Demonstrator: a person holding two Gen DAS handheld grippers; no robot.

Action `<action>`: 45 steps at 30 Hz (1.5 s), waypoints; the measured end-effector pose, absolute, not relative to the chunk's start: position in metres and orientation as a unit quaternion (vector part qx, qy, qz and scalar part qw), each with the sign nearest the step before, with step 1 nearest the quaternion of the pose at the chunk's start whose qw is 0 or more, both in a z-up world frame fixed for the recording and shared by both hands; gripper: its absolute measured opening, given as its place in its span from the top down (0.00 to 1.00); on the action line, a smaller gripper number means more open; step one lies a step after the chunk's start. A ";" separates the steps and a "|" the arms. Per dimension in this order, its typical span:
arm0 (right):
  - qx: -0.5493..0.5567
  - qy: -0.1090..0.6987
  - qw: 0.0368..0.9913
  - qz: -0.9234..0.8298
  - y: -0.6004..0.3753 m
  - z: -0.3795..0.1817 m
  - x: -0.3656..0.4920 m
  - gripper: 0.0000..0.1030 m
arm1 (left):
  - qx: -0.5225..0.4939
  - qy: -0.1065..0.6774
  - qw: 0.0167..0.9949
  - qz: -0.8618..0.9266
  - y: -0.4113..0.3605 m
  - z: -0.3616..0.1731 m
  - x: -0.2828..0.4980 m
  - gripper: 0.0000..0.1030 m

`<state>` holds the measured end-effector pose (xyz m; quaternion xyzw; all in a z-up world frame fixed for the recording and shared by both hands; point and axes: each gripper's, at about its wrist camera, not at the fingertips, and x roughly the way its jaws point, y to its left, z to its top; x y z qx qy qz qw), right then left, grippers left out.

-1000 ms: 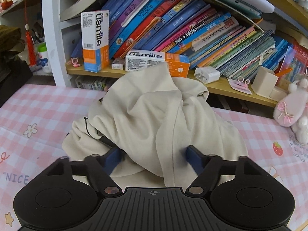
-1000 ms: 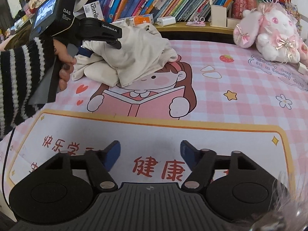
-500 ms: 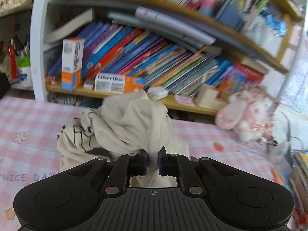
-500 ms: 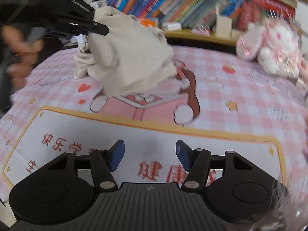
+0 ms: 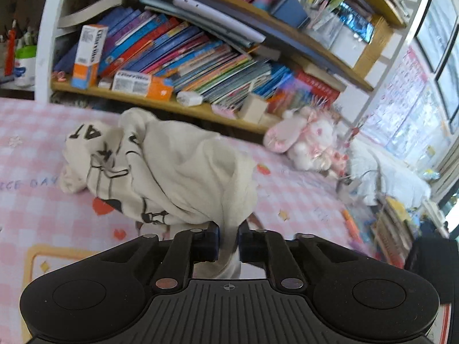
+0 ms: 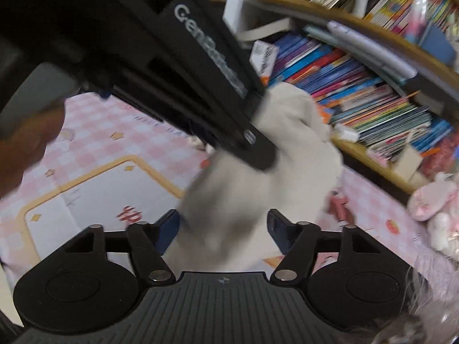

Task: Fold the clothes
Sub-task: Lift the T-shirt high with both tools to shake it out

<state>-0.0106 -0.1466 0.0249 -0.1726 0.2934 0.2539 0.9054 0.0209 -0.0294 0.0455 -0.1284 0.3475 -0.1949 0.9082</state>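
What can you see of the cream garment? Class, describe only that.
The cream garment is soft, thick-looking fabric with black printed lettering and line drawings, bunched and unfolded. One fold is pinched in the shut left gripper and lifted; the rest trails onto the pink checked tablecloth. In the right wrist view it hangs blurred between the open right gripper.

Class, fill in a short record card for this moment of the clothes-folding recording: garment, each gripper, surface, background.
garment: cream garment with black print, crumpled, partly lifted
left gripper: shut on a fold of the cloth
right gripper: open, cloth hanging between its fingers
surface: pink checked tablecloth
background: bookshelf full of books; pink plush toy on the table
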 end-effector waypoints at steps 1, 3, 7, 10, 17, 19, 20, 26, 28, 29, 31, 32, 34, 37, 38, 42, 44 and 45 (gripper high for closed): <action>-0.164 0.303 0.906 0.248 -0.149 0.024 -0.006 0.78 | -0.124 0.348 0.910 -0.186 -0.026 0.044 0.017 0.79; -0.144 0.322 0.907 0.232 -0.155 0.024 0.003 0.90 | -0.119 0.346 0.915 -0.170 -0.014 0.040 0.010 0.53; -0.102 0.359 0.906 0.199 -0.168 0.022 0.022 0.93 | -0.105 0.332 0.929 -0.125 0.019 0.033 -0.009 0.34; -0.050 0.374 0.904 0.199 -0.176 0.034 0.030 0.94 | -0.077 0.342 0.931 -0.105 0.033 0.022 -0.017 0.33; 0.112 0.314 0.889 0.313 -0.165 0.139 0.069 0.94 | -0.050 0.322 0.938 -0.119 0.036 0.016 -0.022 0.22; 0.116 0.273 0.891 0.344 -0.152 0.177 0.081 0.94 | -0.043 0.307 0.943 -0.120 0.035 0.018 -0.021 0.22; 0.124 0.252 0.891 0.357 -0.148 0.196 0.088 0.94 | -0.038 0.300 0.946 -0.118 0.035 0.020 -0.020 0.22; 0.171 0.156 0.885 0.404 -0.138 0.277 0.101 0.94 | -0.037 0.258 0.960 -0.099 0.040 0.030 -0.013 0.22; 0.175 0.138 0.886 0.406 -0.138 0.292 0.100 0.94 | -0.040 0.244 0.965 -0.088 0.042 0.033 -0.009 0.21; 0.181 0.131 0.886 0.406 -0.138 0.298 0.100 0.94 | -0.044 0.240 0.966 -0.084 0.042 0.034 -0.006 0.20; 0.196 0.120 0.886 0.404 -0.141 0.308 0.100 0.94 | -0.052 0.235 0.967 -0.085 0.041 0.036 0.000 0.20; 0.201 0.115 0.885 0.403 -0.143 0.311 0.100 0.94 | -0.055 0.231 0.967 -0.091 0.040 0.038 0.003 0.19; 0.204 0.113 0.887 0.399 -0.147 0.313 0.097 0.94 | -0.060 0.226 0.966 -0.110 0.033 0.039 0.006 0.18; 0.207 0.117 0.890 0.390 -0.153 0.313 0.090 0.94 | -0.084 0.218 0.961 -0.145 0.020 0.039 0.012 0.17; 0.209 0.119 0.891 0.385 -0.156 0.313 0.090 0.94 | -0.101 0.212 0.959 -0.161 0.016 0.038 0.016 0.18; 0.204 0.117 0.903 0.359 -0.169 0.310 0.082 0.94 | -0.141 0.210 0.950 -0.181 0.012 0.036 0.035 0.90; 0.200 0.111 0.913 0.339 -0.180 0.310 0.076 0.94 | -0.157 0.218 0.949 -0.164 0.019 0.037 0.041 0.91; 0.197 0.106 0.919 0.325 -0.187 0.310 0.074 0.94 | -0.172 0.212 0.949 -0.156 0.028 0.041 0.040 0.92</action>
